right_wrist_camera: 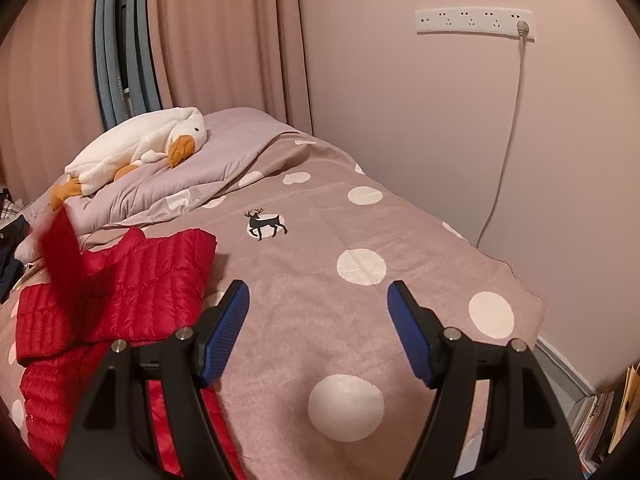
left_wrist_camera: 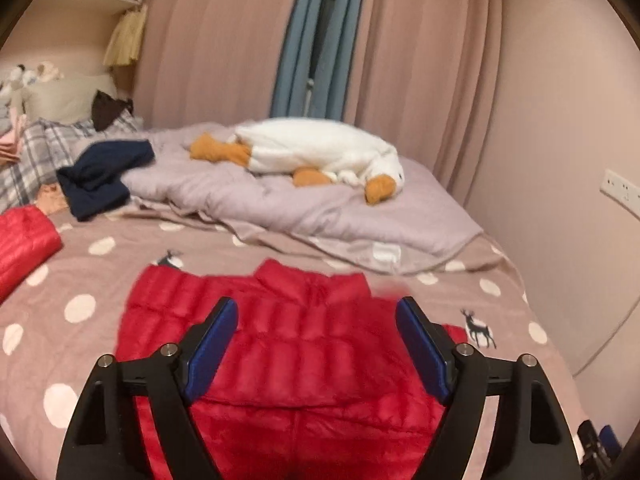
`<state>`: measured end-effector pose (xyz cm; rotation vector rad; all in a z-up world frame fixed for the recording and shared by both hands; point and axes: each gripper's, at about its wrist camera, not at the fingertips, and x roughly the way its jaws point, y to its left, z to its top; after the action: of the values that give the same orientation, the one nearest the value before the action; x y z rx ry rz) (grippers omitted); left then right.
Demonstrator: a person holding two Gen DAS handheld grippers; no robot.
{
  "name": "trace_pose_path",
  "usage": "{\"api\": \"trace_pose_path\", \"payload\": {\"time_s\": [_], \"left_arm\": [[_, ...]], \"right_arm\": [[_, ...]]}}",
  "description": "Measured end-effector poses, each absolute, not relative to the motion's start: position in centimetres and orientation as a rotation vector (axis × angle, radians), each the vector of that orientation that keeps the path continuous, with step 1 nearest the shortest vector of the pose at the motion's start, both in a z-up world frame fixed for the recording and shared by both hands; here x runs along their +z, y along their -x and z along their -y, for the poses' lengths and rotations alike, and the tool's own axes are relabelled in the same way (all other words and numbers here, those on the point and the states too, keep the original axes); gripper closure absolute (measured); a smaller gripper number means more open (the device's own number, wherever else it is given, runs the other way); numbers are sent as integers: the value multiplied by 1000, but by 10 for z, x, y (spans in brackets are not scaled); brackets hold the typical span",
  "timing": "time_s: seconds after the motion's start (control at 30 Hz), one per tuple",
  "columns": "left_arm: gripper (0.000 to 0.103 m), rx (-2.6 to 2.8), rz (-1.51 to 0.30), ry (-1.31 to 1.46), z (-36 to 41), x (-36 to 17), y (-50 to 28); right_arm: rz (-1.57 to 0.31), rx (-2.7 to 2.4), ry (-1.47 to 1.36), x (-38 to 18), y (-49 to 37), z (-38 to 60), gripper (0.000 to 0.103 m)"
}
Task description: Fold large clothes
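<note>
A red quilted down jacket (left_wrist_camera: 304, 352) lies on the polka-dot bedspread (left_wrist_camera: 80, 308), partly folded over itself. My left gripper (left_wrist_camera: 316, 312) is open and empty, hovering above the jacket's middle. In the right wrist view the jacket (right_wrist_camera: 120, 292) lies at the left, with a blurred red part (right_wrist_camera: 60, 248) lifted above it. My right gripper (right_wrist_camera: 318, 294) is open and empty over the bare bedspread (right_wrist_camera: 360, 216), to the right of the jacket.
A white goose plush (left_wrist_camera: 320, 152) lies on a lilac duvet (left_wrist_camera: 280, 204) at the back. A navy garment (left_wrist_camera: 100, 176) and another red item (left_wrist_camera: 24, 244) lie at left. A wall (right_wrist_camera: 440, 140) with a socket strip (right_wrist_camera: 474, 22) and cable borders the bed's right side.
</note>
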<state>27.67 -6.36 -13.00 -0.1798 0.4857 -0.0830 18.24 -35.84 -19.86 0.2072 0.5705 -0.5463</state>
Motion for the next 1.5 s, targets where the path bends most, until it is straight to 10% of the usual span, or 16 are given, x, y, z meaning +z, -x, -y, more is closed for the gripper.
{"api": "trace_pose_path", "payload": {"time_s": [0.83,0.87,0.9,0.97,1.13,1.37,1.5], "left_arm": [[20,337,-504,266,-113,-186,-287],[20,342,-505,264,-117,-188,-287],[20,345,-506,263,-121,-190,-287],[20,347,-522,261,-124,-195,-293],[20,342,-548,281,-126,-199,-298],[20,289,-547,252,-103,-202,-302],[20,266,-568,253,-97,-205,-303]], "right_arm": [[-781,-209,21,-251,-387,194,12],[-803,-200,1,-261,-396,194,19],[-825,-203,-23,-271,-401,195,51],[-888,-257,-15,-290,-407,199,83],[-827,-338,1,-277,-397,232,102],[-804,-394,-193,-252,-377,306,92],[-781,-288,-268,-256,-373,296,15]]}}
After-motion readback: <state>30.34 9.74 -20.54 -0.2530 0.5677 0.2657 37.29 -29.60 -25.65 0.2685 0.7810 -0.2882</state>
